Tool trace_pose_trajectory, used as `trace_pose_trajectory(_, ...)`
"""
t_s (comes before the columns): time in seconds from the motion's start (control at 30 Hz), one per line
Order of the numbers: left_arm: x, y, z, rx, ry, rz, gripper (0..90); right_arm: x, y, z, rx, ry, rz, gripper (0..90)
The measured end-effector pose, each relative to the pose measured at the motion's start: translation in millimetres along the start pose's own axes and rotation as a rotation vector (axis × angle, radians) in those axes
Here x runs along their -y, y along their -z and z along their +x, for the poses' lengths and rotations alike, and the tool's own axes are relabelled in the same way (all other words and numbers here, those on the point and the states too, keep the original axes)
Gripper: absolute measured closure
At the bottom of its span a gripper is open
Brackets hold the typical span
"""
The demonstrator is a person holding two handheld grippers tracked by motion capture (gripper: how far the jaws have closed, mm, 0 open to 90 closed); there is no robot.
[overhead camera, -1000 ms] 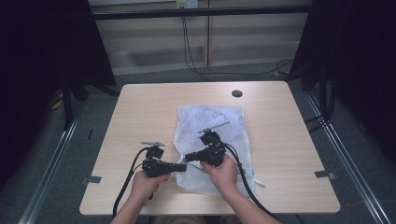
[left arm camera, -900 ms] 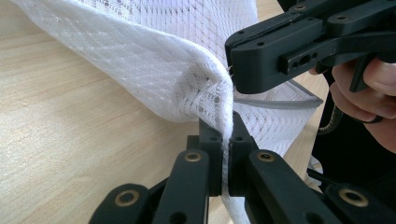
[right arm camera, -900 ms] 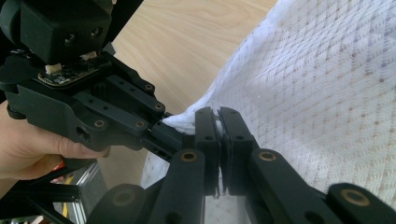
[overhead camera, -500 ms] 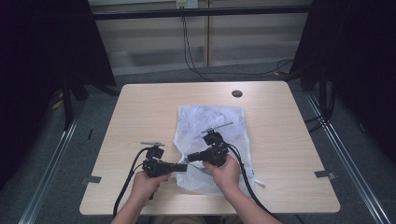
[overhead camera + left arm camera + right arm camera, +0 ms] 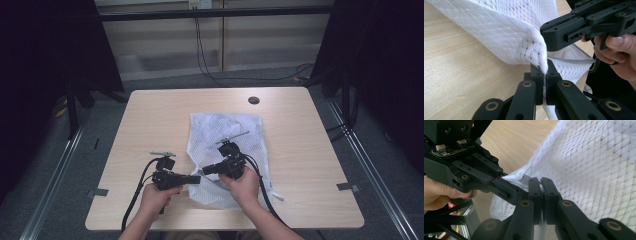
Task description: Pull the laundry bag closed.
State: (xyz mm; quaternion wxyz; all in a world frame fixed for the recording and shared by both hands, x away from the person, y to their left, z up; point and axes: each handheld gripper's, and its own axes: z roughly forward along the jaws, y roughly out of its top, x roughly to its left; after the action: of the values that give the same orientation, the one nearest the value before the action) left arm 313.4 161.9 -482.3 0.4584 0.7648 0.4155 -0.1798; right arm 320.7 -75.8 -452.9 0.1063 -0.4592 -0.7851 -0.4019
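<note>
One big wooden table (image 5: pixel 150 130) sits in the middle of the room, and a white mesh bag (image 5: pixel 225 132) lies on it, a bit to the right of the middle and close to the person's side. The bag looks like a net laundry bag, flat at the far end and bunched up at the near left edge.

Both grippers meet at that near left edge. The left gripper (image 5: pixel 544 72) has its two black jaws squeezed tight on a fold of the mesh, and you can see the cloth pinched thin between them. The right gripper (image 5: pixel 541 185) also has its jaws pressed together on the mesh, just beside the other one. In the left gripper view, the right gripper comes in from above and almost touches the same fold. A grey strip (image 5: pixel 571 60) that may be the zipper edge runs just behind the pinched spot.

My guess is that the step now is getting a good hold on the bag's edge with both tools, maybe to open its mouth. The next move likely needs the two grippers to pull gently apart while both keep their grip, slow enough that the thin net does not slip out or tear
</note>
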Motion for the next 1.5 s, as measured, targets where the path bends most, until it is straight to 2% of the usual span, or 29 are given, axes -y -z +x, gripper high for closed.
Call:
trace_pose_trajectory(0.13,0.1,-0.1,0.2,0.0,0.001,0.0,88.9,-0.3,1.5,-1.7,0.0,-0.004,-0.005,87.3)
trace_pose_trajectory(0.17,0.5,0.4,-0.6,0.004,0.02,-0.011,88.9,-0.3,2.5,-2.2,0.009,-0.001,-0.007,87.3)
trace_pose_trajectory(0.37,0.6,5.4,3.3,0.006,0.025,-0.019,88.9,3.6,9.8,-12.8,0.013,-0.029,-0.023,87.3)
trace_pose_trajectory(0.47,0.4,4.9,3.8,0.004,0.015,-0.014,88.9,3.8,10.4,-12.1,0.023,-0.015,-0.024,87.2)
trace_pose_trajectory(0.57,0.4,5.8,2.6,0.01,0.035,-0.025,88.9,3.9,11.8,-13.6,0.015,-0.018,-0.032,87.2)
trace_pose_trajectory(0.6,0.3,6.7,4.0,0.005,0.024,-0.024,88.9,3.8,12.4,-13.7,0.019,-0.018,-0.03,87.2)
trace_pose_trajectory(0.67,0.5,6.1,3.3,0.011,0.035,-0.024,88.9,3.9,13.4,-13.8,0.014,-0.02,-0.034,87.2)
trace_pose_trajectory(0.93,0.5,6.0,3.6,0.007,0.03,-0.019,88.9,4.6,14.1,-13.8,0.015,-0.012,-0.025,87.2)
trace_pose_trajectory(0.97,0.3,6.9,4.1,0.002,0.027,-0.019,88.9,4.7,14.3,-13.4,0.032,-0.007,-0.019,87.3)
trace_pose_trajectory(1.07,0.3,10.1,5.3,0.007,0.037,-0.028,89.0,6.0,16.8,-17.1,0.039,-0.012,-0.025,87.3)
trace_pose_trajectory(1.13,1.0,9.3,5.2,0.011,0.041,-0.03,89.0,7.3,19.5,-20.4,0.022,-0.024,-0.035,87.2)
trace_pose_trajectory(1.23,0.7,8.2,5.0,0.008,0.036,-0.027,88.9,7.6,20.3,-18.0,0.041,-0.007,-0.029,87.2)
trace_pose_trajectory(1.5,0.3,8.0,5.1,0.009,0.035,-0.023,88.9,8.1,22.9,-19.3,0.032,-0.004,-0.029,87.2)
